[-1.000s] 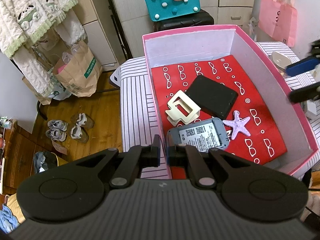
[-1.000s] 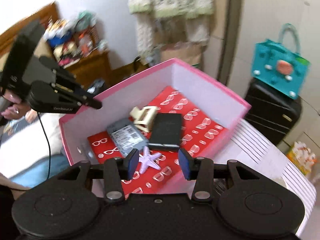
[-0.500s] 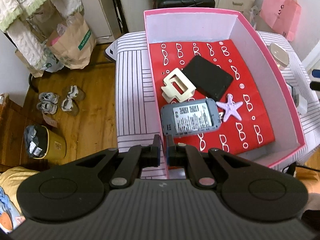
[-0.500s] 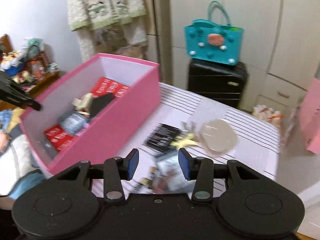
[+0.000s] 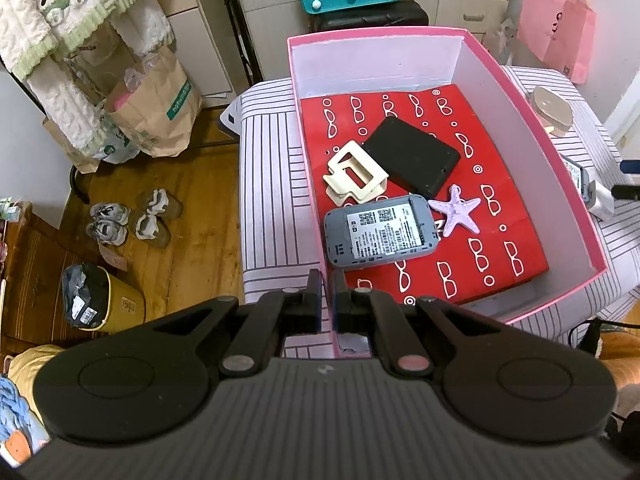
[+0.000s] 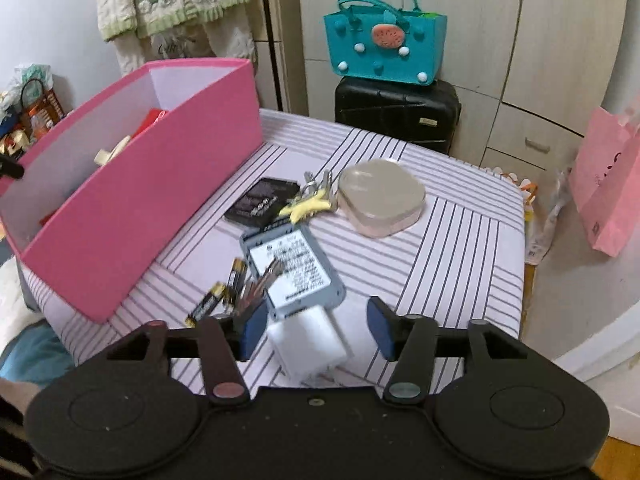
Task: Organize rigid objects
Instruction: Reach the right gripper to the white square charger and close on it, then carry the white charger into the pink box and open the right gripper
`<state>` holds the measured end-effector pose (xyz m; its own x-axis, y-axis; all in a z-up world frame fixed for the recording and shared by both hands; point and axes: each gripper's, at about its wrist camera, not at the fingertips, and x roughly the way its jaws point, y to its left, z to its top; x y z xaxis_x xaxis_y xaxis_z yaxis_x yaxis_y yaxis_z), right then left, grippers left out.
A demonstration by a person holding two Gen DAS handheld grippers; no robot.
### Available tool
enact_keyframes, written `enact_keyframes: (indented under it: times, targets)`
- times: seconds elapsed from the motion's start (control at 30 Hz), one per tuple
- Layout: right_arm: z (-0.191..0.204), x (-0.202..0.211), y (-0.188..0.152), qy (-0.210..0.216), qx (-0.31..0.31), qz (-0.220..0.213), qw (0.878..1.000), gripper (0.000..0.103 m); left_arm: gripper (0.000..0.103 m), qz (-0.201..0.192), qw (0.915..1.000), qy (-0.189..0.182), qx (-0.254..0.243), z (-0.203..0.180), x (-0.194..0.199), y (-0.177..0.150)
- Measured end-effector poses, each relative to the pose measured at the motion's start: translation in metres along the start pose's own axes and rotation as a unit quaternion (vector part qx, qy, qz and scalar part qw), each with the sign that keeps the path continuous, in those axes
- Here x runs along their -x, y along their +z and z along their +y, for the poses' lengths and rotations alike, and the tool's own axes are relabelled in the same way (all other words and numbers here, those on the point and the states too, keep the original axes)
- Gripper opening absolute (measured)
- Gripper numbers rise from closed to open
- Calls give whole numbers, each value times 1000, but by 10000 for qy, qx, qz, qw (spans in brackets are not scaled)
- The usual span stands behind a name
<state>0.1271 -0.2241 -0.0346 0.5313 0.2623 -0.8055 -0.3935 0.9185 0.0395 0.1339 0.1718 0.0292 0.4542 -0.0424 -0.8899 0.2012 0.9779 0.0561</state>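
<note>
Right hand-held gripper point(image 6: 316, 326) just opening, astride white block point(image 6: 308, 344), long axis pointing away

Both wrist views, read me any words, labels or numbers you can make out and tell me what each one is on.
Brown paper bag: a green strip with white lettering, too small to read.
Grey device in the pink box: codes and print, too small.
Grey device on the striped cloth: label blurred.
Batteries: unreadable.
</note>
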Motion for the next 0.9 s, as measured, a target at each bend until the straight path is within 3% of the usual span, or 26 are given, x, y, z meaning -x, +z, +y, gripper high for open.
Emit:
enact_keyframes:
  times: [0.23,0.37,0.53,0.57,0.63,0.7,0.9]
  targets:
    - [13,-19,-6,-249,606,119,9978,67,4,-4,10000,-52,35,3,-1,1]
    - [12,-32,-7,-131,785,351,9962,68,4,3,10000,-58,75,5,-4,1]
    - [10,-36,-13,-114,653,411,9970,66,4,32,9999,-103,105,5,-8,0]
    - [11,-34,-14,-119,635,404,9971,53,4,38,9999,-120,110,6,-8,1]
    - [14,-31,-11,-297,496,451,9973,48,4,35,9999,-117,94,6,-9,1]
    - [14,-26,-7,-401,247,425,9980,48,4,28,9999,-117,67,6,-9,1]
    - [17,-4,10,-164,-157,309,9993,48,4,10,9999,-139,69,5,-10,-1]
